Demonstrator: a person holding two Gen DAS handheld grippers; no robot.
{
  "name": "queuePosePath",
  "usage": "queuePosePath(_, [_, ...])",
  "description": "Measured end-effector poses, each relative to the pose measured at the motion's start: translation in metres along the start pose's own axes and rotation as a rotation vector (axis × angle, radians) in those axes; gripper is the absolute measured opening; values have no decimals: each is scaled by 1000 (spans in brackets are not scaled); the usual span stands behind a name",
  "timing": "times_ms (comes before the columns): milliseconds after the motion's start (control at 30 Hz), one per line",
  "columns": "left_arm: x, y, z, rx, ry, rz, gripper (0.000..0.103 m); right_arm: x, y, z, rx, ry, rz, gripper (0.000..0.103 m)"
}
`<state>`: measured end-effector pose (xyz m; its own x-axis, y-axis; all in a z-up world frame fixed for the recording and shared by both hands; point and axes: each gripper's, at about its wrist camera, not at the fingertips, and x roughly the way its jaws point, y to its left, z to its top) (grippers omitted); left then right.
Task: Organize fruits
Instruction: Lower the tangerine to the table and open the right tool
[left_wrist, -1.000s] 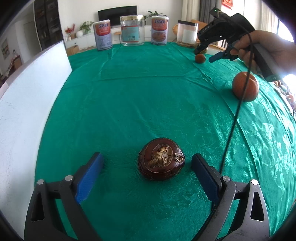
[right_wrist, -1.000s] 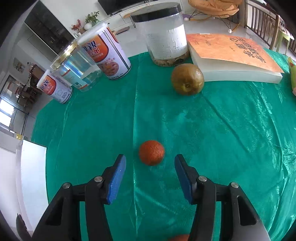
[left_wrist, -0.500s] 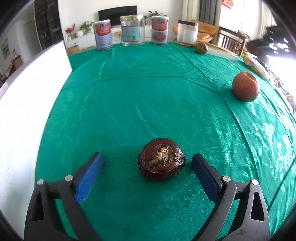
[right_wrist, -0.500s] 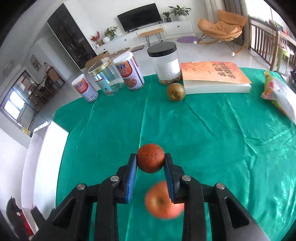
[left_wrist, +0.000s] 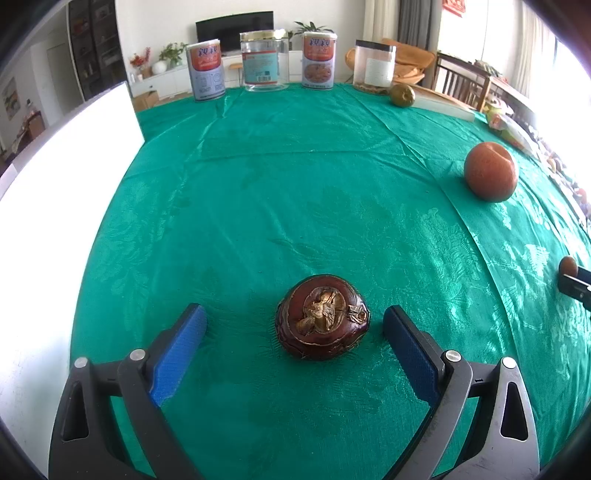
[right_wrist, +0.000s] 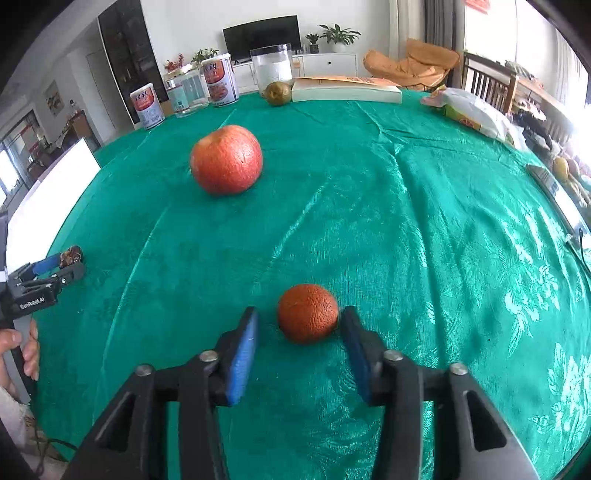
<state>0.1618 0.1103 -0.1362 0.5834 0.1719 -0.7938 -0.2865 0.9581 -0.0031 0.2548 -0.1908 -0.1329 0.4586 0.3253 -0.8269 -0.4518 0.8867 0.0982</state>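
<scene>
A dark brown fruit (left_wrist: 322, 322) with a dried top sits on the green tablecloth (left_wrist: 295, 192) between the wide-apart blue pads of my left gripper (left_wrist: 293, 312), untouched by either pad. In the right wrist view a small orange (right_wrist: 307, 313) rests on the cloth inside my right gripper (right_wrist: 300, 312). Its jaws are opening: the left pad stands clear and the right pad is close beside the peel. A big red-orange fruit (right_wrist: 226, 159) lies farther back and to the left. A green-brown pear (right_wrist: 277, 93) sits against the book.
Two printed cans (left_wrist: 206, 72), a clear jar (left_wrist: 264, 61) and a black-lidded jar (left_wrist: 373, 64) line the far edge. A thick book (right_wrist: 345, 90) and a snack bag (right_wrist: 469, 110) lie at the far right. A white board (left_wrist: 55, 192) borders the table's left side.
The right gripper shut on the small orange, carried it from the far end past the big red-orange fruit to the near side, and now stands apart around it. The left gripper has not moved.
</scene>
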Motion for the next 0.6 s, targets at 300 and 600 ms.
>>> queuePosePath(300, [0,0,0,0,0,1,98,18,19,4,-62,8,-52,103])
queuePosePath(600, [0,0,0,-1,0,1,98,18,16,4,-47,-3,-62,103])
